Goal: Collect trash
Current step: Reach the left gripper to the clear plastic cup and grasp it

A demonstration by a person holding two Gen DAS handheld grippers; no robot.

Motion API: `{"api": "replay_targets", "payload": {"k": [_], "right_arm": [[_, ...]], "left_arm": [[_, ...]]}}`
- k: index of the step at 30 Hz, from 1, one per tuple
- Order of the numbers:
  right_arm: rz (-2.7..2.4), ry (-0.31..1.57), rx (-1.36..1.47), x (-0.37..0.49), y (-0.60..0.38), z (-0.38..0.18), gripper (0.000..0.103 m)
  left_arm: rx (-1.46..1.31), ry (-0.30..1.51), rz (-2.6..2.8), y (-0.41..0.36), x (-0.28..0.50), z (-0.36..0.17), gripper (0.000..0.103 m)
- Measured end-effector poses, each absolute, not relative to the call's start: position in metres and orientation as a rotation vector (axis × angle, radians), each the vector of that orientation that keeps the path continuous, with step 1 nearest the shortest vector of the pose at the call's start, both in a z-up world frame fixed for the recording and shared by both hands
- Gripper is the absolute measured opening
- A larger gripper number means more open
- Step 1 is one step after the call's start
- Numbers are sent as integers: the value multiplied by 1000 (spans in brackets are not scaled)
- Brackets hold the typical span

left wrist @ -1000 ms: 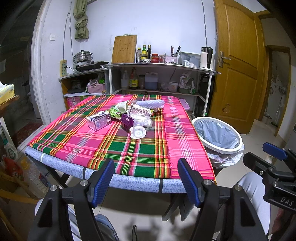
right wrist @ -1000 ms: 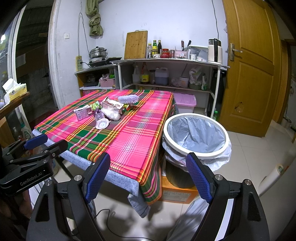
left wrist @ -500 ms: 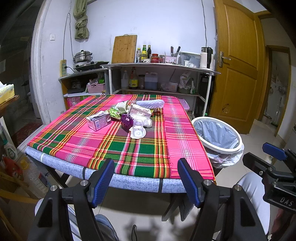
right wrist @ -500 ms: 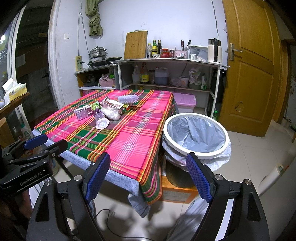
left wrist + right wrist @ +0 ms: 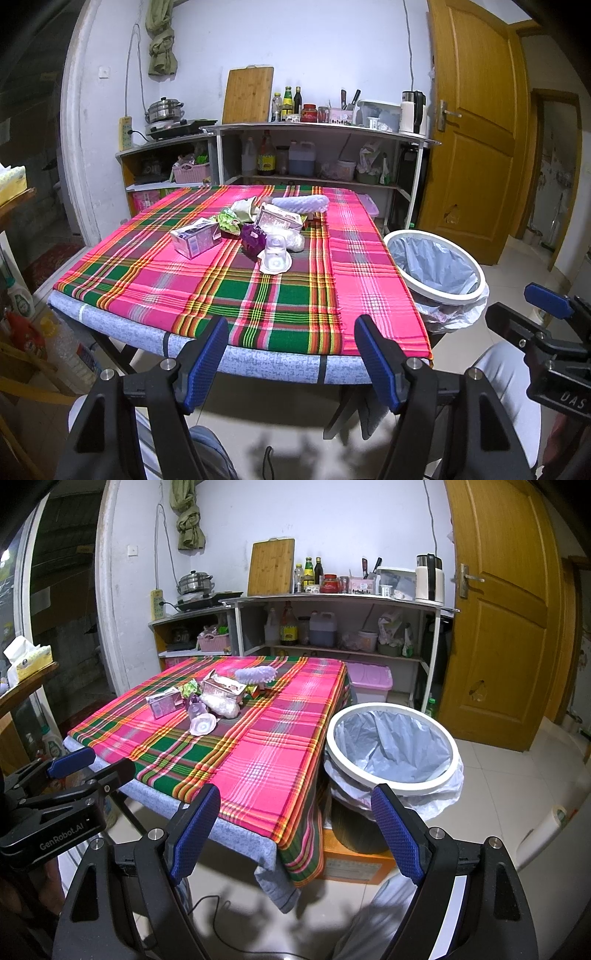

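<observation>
"GenRobot.AI" in white on the left gripper (image 5: 70, 764) body, seen from the right wrist view; "DAS" on the right gripper (image 5: 546, 299) body, seen from the left. No other writing legible; print on the carton (image 5: 195, 240) too small to read.

Left gripper (image 5: 291, 354) held level before the near table (image 5: 258, 362) edge, blue pads wide apart, nothing between. Right gripper (image 5: 295, 830) low beside the table's right corner, pads wide apart too, empty.

Trash heaped mid-table on the plaid cloth (image 5: 229, 291): carton at left, green wrapper (image 5: 229, 221), purple wrapper (image 5: 253, 236), clear cup (image 5: 275, 254) on its side in front, foam net (image 5: 301, 203) behind. Bin (image 5: 436, 262) with a pale liner just right of the table, on an orange box (image 5: 354, 864).
</observation>
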State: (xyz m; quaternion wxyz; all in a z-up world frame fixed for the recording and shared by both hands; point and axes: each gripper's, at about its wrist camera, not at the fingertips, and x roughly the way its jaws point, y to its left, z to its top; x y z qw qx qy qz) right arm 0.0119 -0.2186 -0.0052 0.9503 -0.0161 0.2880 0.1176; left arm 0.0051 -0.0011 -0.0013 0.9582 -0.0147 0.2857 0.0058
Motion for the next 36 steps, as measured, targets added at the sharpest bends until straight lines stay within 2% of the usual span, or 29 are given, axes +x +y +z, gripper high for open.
{"api": "replay_targets", "payload": {"k": [10,28,33,36], "right_arm": [[258,605,-38,35,-207,-12,84],[327,667,-50,107,-183,-25,84],[329,693,-54,126,-182,-31,78],[342,713,-59,138,-180,-34,77]], "left_arm": [[-13,613,-6,4,40,-14,70],[-83,701,-31,35,151,-40,70],[-94,710,-36,37,181,-45,64],[-91,717,-47,35,196,-49,55]]}}
